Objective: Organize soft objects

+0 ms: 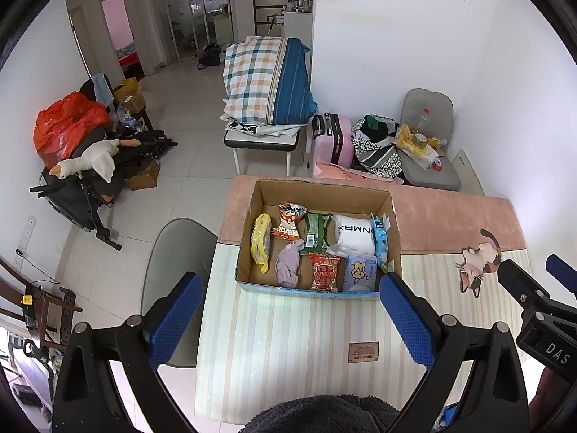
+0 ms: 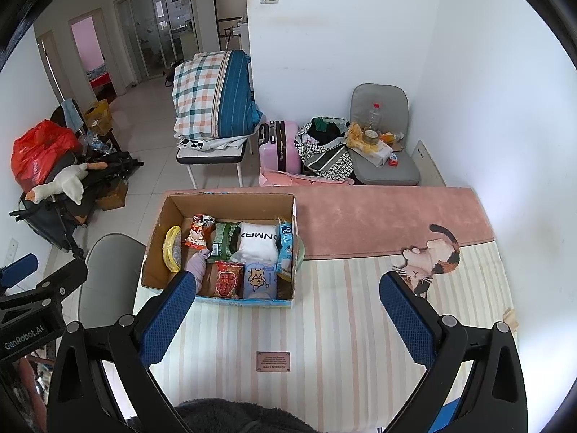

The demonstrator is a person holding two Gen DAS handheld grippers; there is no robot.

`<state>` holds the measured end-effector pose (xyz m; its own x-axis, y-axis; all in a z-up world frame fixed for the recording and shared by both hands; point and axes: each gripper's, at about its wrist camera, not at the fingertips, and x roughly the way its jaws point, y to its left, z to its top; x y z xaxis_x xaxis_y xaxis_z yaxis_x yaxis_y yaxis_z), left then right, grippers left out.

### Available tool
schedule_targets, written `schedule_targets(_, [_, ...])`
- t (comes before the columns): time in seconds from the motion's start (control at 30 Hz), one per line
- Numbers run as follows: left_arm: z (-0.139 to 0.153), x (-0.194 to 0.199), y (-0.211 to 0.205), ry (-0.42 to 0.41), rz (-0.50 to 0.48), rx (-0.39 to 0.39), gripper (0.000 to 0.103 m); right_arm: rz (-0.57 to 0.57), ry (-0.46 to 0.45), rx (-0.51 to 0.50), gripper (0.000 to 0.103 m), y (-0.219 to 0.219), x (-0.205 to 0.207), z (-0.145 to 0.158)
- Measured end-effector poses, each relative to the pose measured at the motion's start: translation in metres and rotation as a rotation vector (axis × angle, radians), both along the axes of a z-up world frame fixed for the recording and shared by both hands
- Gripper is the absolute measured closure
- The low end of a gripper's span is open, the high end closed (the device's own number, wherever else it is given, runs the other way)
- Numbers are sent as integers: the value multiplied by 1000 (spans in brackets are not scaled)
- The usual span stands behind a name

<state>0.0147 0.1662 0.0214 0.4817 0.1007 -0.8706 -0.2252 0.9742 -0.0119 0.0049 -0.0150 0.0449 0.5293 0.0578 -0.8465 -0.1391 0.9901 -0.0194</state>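
An open cardboard box [image 1: 395, 238] stands on the striped table mat [image 1: 288, 342]. It holds soft packs: a lilac cloth [image 1: 288, 265], a white pillow pack [image 1: 353, 234], a yellow pouch [image 1: 260, 241], a red snack bag [image 1: 326, 272] and a blue tissue pack [image 1: 360, 274]. My left gripper [image 1: 290, 285] is open and empty, just in front of the box. My right gripper [image 2: 288, 288] is open and empty, to the right front of the box [image 2: 158, 238]. The lilac cloth [image 2: 198, 265] also shows in the right wrist view.
A grey chair [image 1: 180, 252] stands left of the table. A pink rug strip [image 1: 450, 216] with a cat print [image 1: 479, 263] covers the table's far side. Behind are a quilt on a bench [image 1: 267, 83], a pink suitcase [image 1: 333, 140] and a loaded chair [image 1: 429, 144].
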Motion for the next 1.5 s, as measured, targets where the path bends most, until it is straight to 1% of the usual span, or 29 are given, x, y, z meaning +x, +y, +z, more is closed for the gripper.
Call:
schedule_targets(0.3, [2,2,-1,-9,-1,3,2,-2,-5,1,0,-2,-1,2])
schedule_targets(0.57, [3,3,0,-11,-5,5,2,-19,-18,6,0,-7,1,10])
schedule_targets(1.27, [5,3,-1,-11,-6,5,2,-16,-17,6,0,-8,1,10])
schedule_targets(1.5, [6,3,-1,-12,-9,6,2,-21,-21,7,0,-8,-1,14])
